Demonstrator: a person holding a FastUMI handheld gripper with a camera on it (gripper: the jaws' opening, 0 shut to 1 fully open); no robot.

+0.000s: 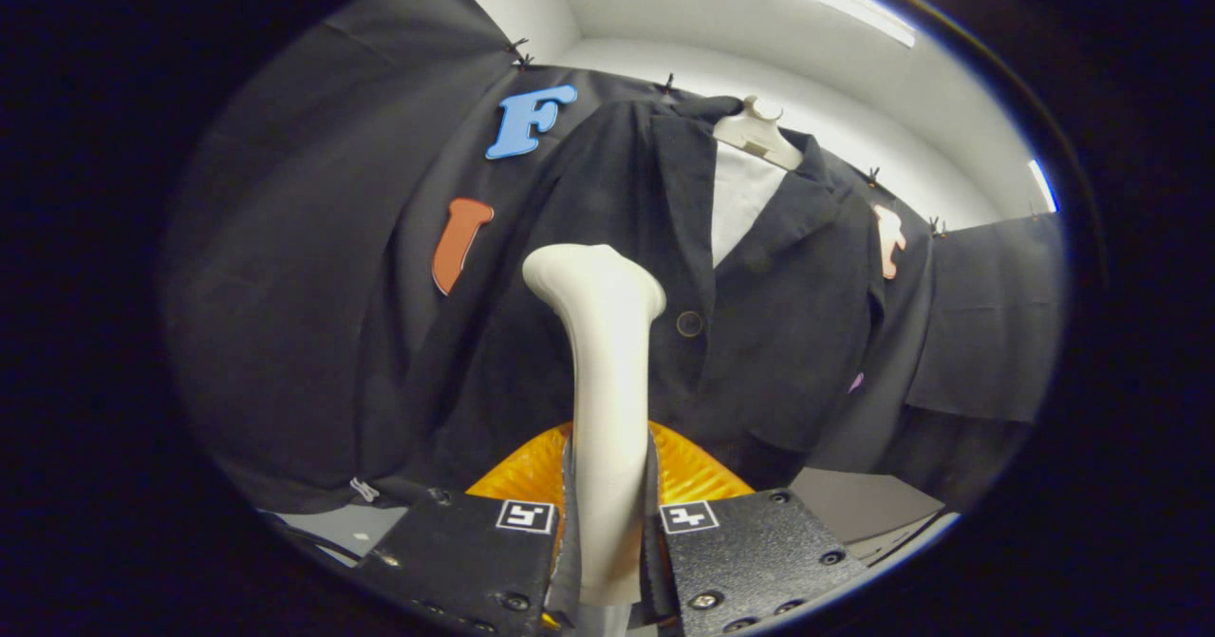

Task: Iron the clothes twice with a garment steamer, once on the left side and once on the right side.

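Two fingers [607,523] gripping one steamer [603,352], one jacket [607,200]

No legible text, label or number anywhere.

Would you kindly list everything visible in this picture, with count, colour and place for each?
garment steamer: one, cream-white, upright between the tongs, its head in front of the jacket's left front panel
jacket: one, black, hanging on the form beyond the steamer, lapels open
button: one, dark, on the jacket front just beside the steamer's head
mannequin form: one, white, its neck and chest showing between the lapels
orange part: one, ribbed, just behind the tongs at the steamer's base; what it is I cannot tell
ceiling lights: two bright strips, above the booth wall
tongs: one pair, both fingers pressed on the steamer's handle
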